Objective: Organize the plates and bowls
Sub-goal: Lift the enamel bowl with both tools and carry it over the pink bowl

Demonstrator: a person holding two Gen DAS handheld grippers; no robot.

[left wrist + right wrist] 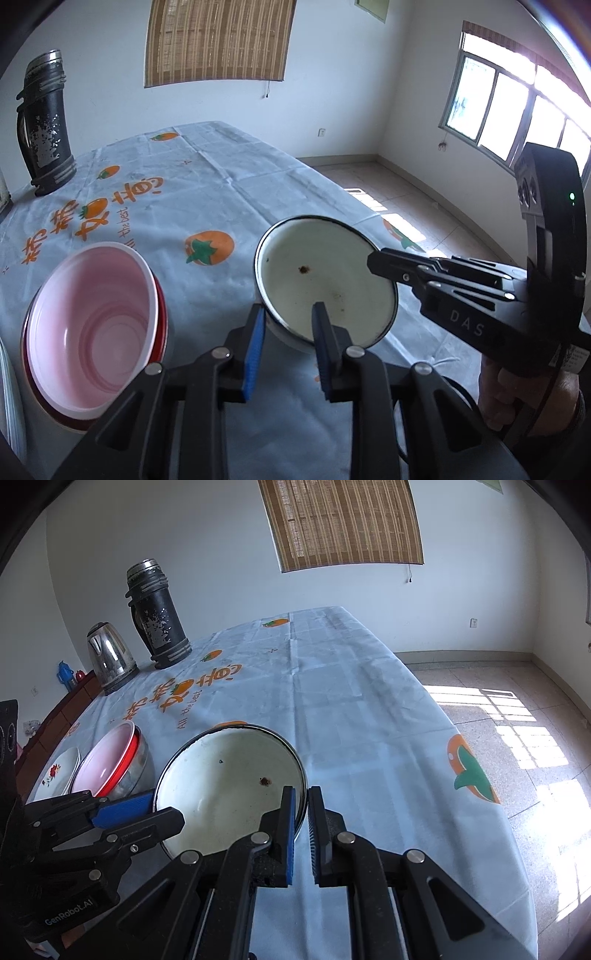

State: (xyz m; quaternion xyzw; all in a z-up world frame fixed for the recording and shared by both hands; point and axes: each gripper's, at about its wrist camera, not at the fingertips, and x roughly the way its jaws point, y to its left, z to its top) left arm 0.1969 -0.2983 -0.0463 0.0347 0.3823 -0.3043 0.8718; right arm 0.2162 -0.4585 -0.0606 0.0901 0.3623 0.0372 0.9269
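A white enamel bowl (325, 280) (221, 786) with a dark rim and a brown spot inside sits between both grippers, tilted over the tablecloth. My left gripper (290, 314) (162, 810) is shut on its near-left rim, one blue pad outside the wall and one inside. My right gripper (302, 794) (384, 267) is shut on the opposite rim, with the thin edge pinched between its pads. To the left stands a pink bowl (92, 325) (107, 764) nested in a red bowl (161, 314) (132, 758). A floral plate (55, 775) lies beyond that stack.
A black thermos (44, 125) (159, 616) and a steel kettle (109, 661) stand at the table's far left. The pale blue tablecloth (351, 701) with orange fruit prints drops off at the right edge to a tiled floor. A person's hand (517, 391) holds the right gripper.
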